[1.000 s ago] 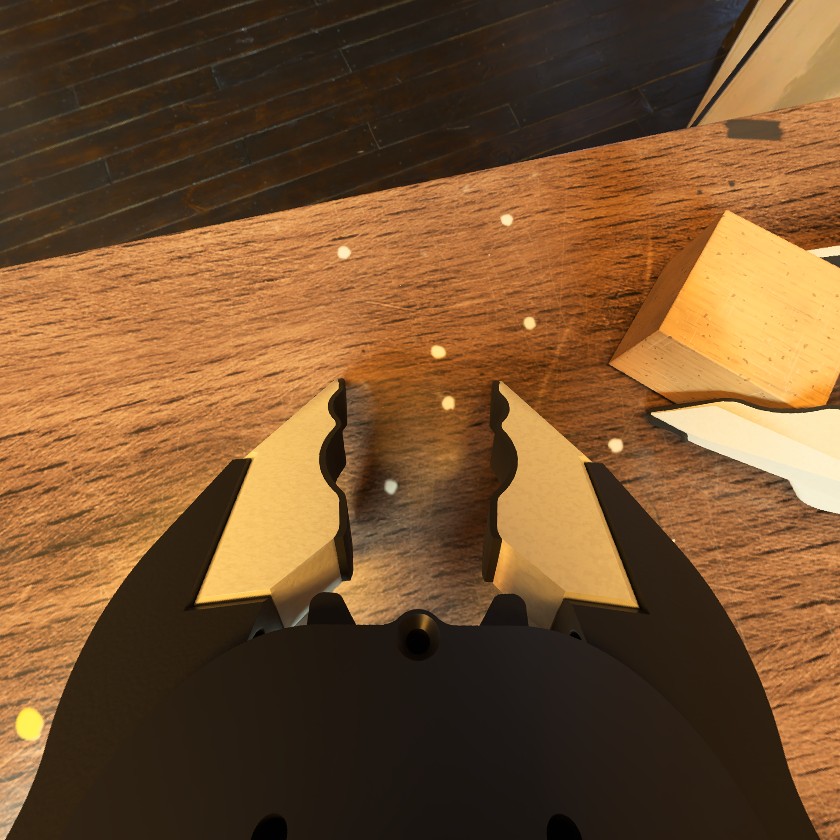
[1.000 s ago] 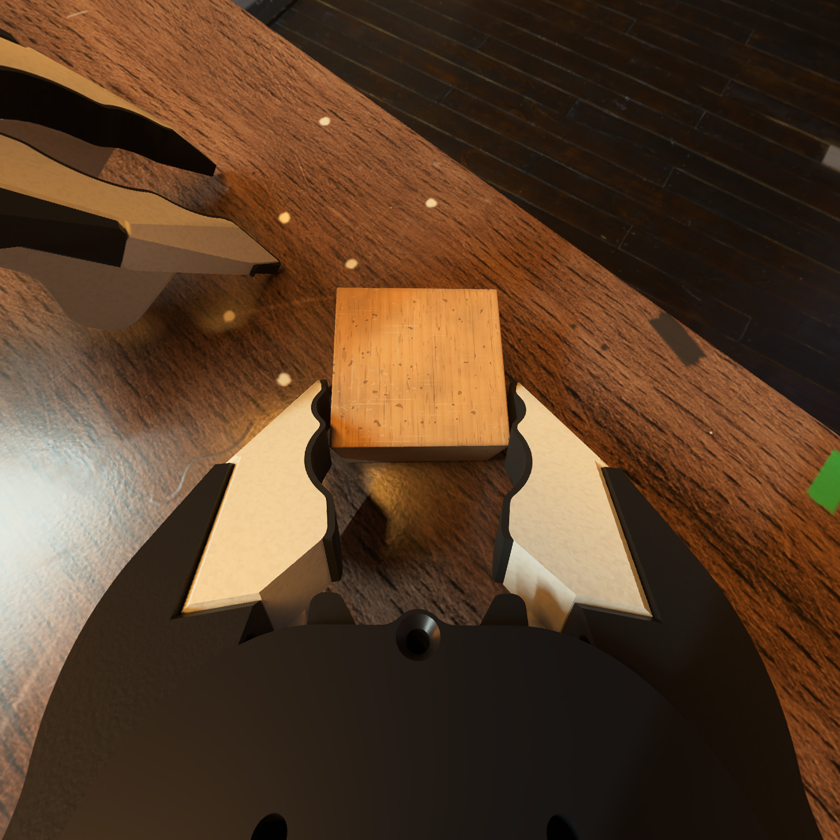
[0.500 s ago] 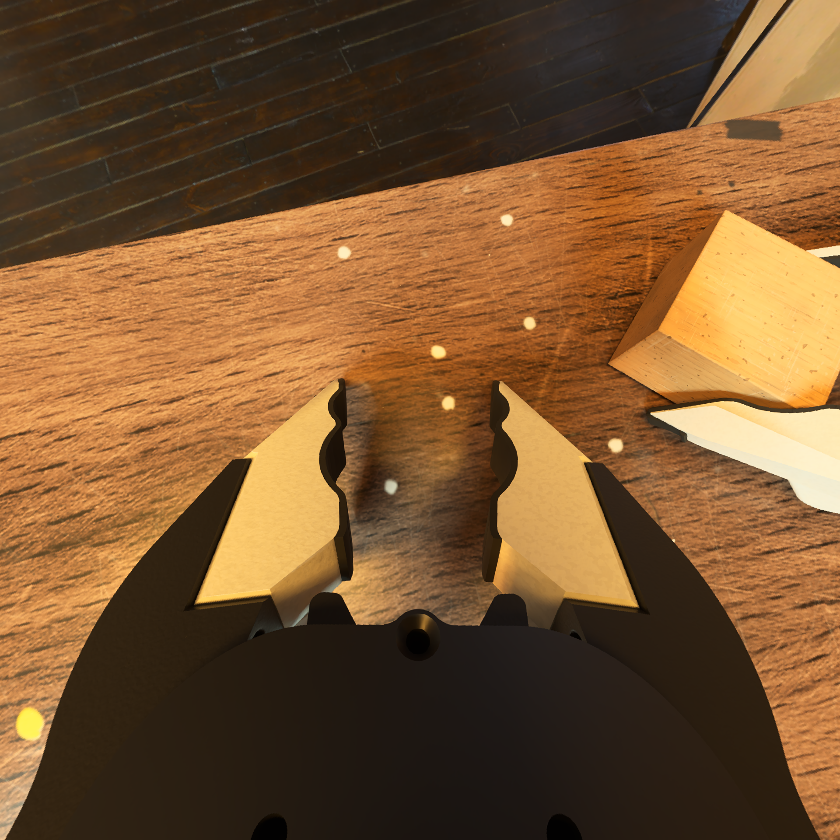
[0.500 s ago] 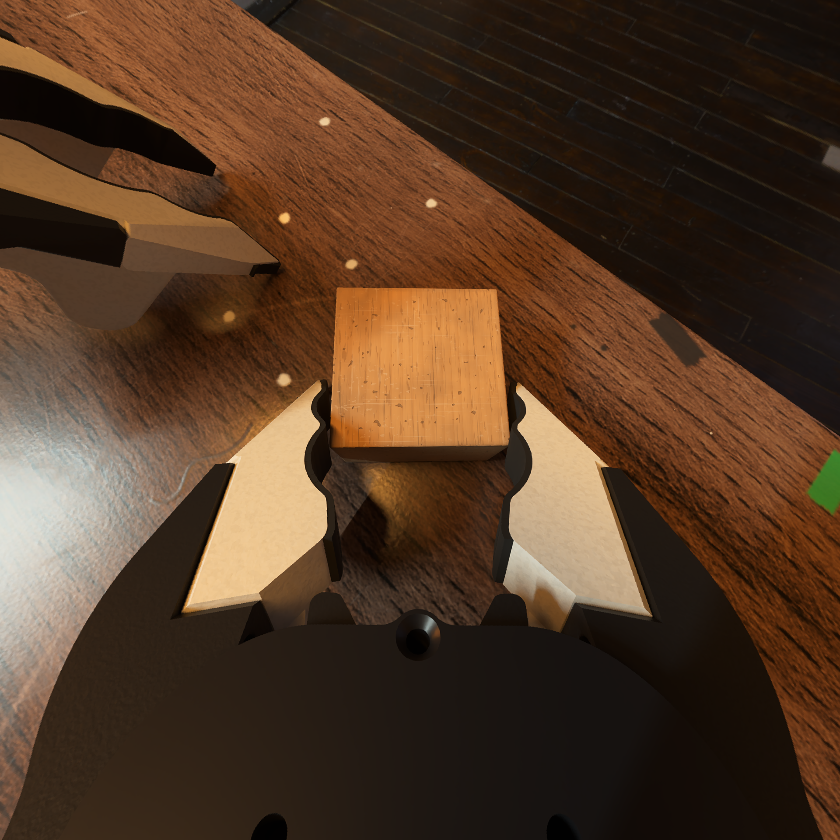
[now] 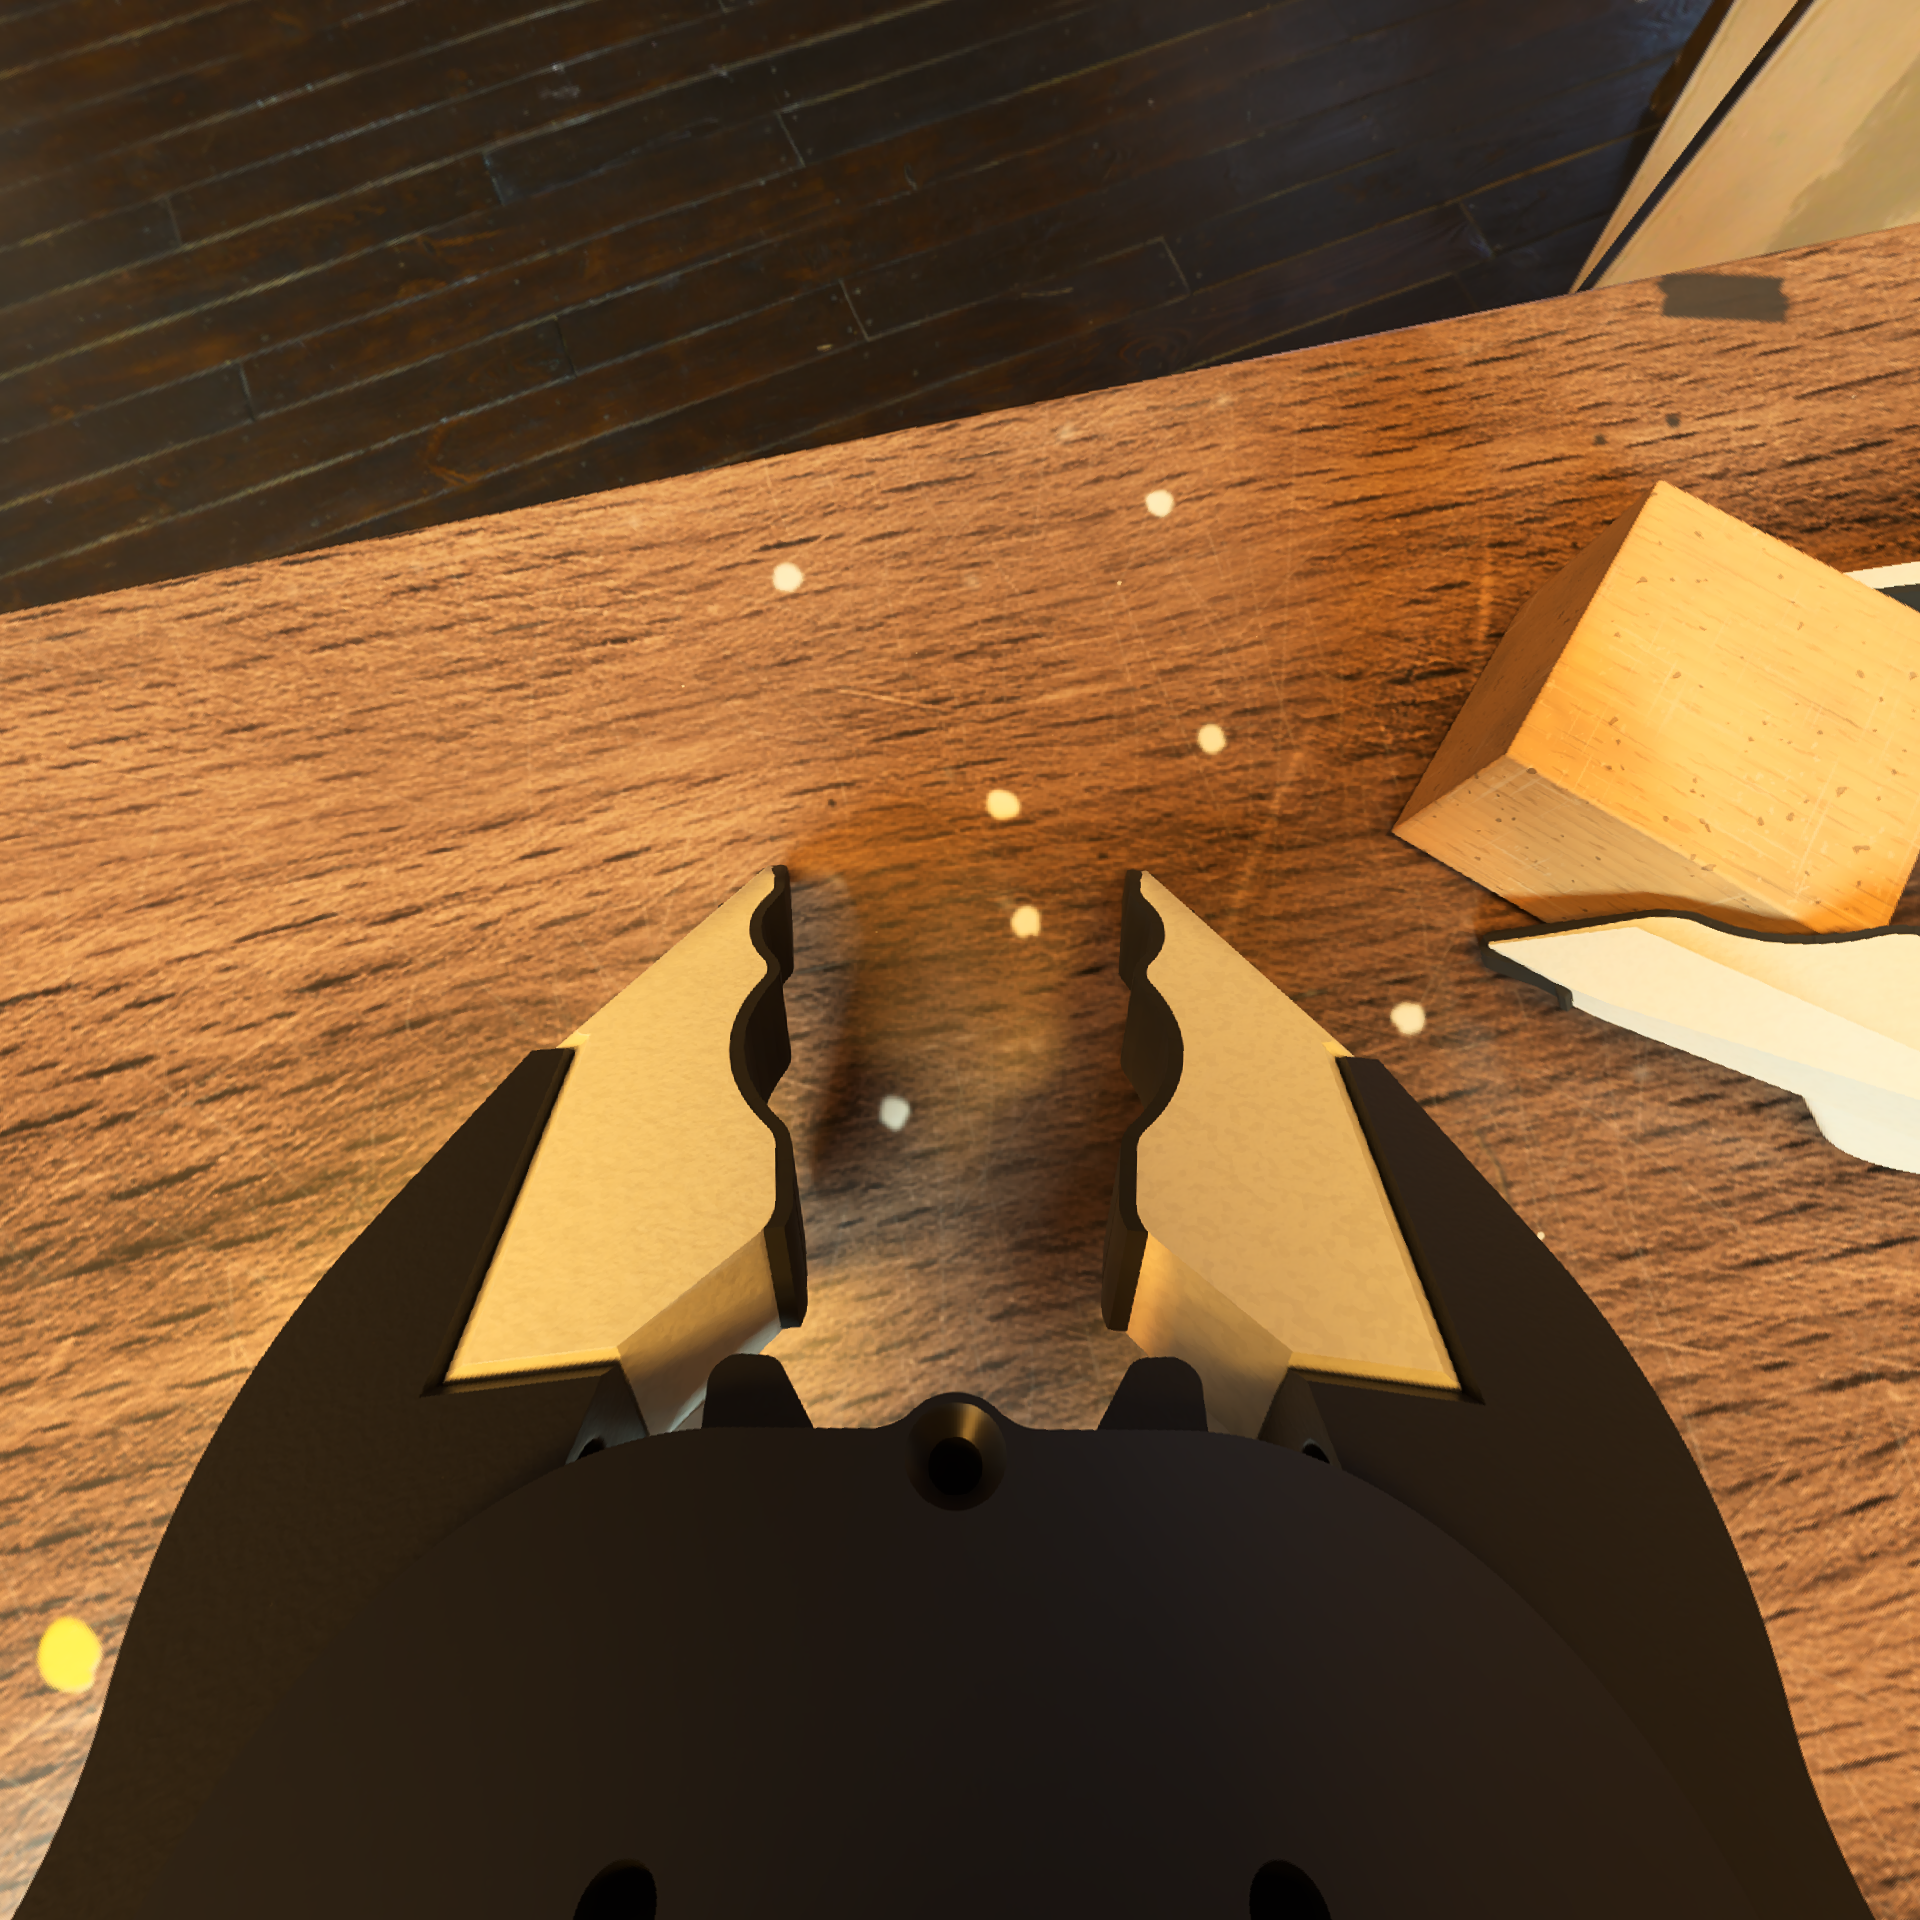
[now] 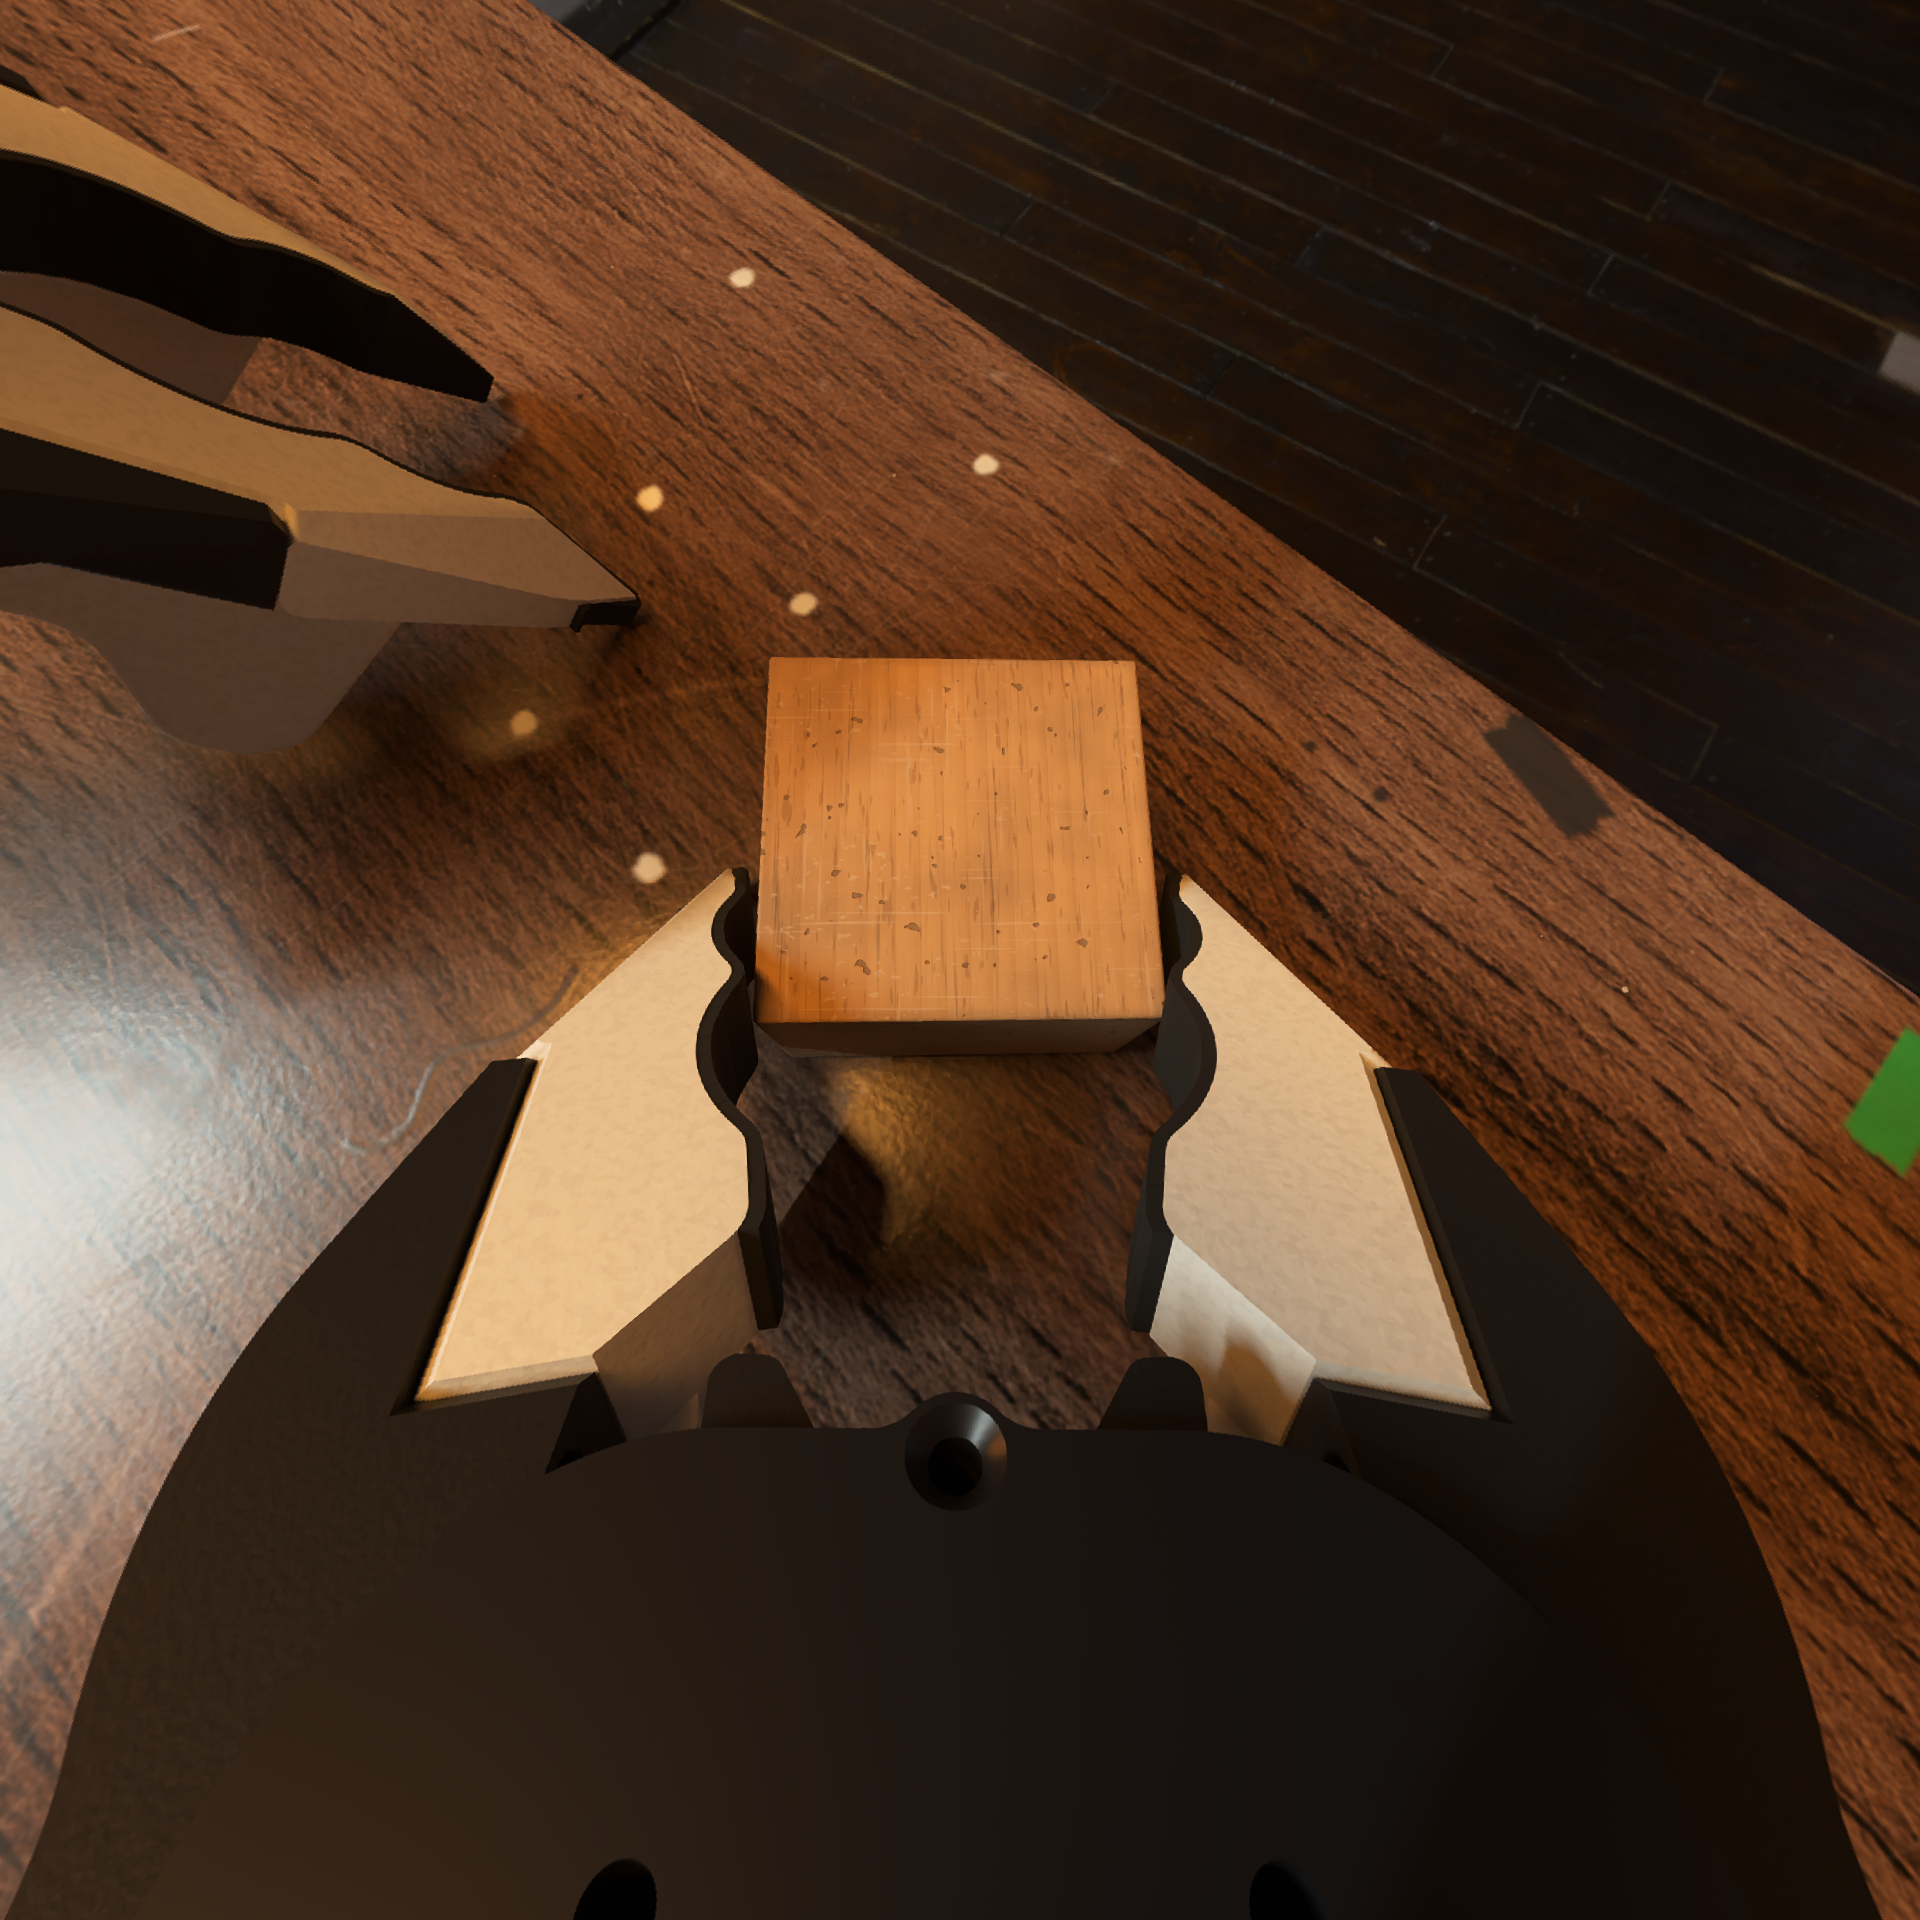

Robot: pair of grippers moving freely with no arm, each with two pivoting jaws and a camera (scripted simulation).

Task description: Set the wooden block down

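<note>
Wooden block [image 6: 956,847] sits between my right gripper [image 6: 956,883] fingertips, its light speckled top facing up at me, and both dark pads press against its sides, so I've got it clamped. Whether its underside touches the brown table [image 6: 1351,935] I can't tell from here; a shadow lies under its near edge. My left gripper [image 5: 956,883] hangs over bare tabletop with its jaws spread wide, nothing between them. From that side the block [image 5: 1704,717] shows off to the right, one pale right finger [image 5: 1704,997] across its near edge. Small light spots [image 5: 1003,805] dot the grain. Dark plank floor [image 5: 623,208] beyond the edge.
</note>
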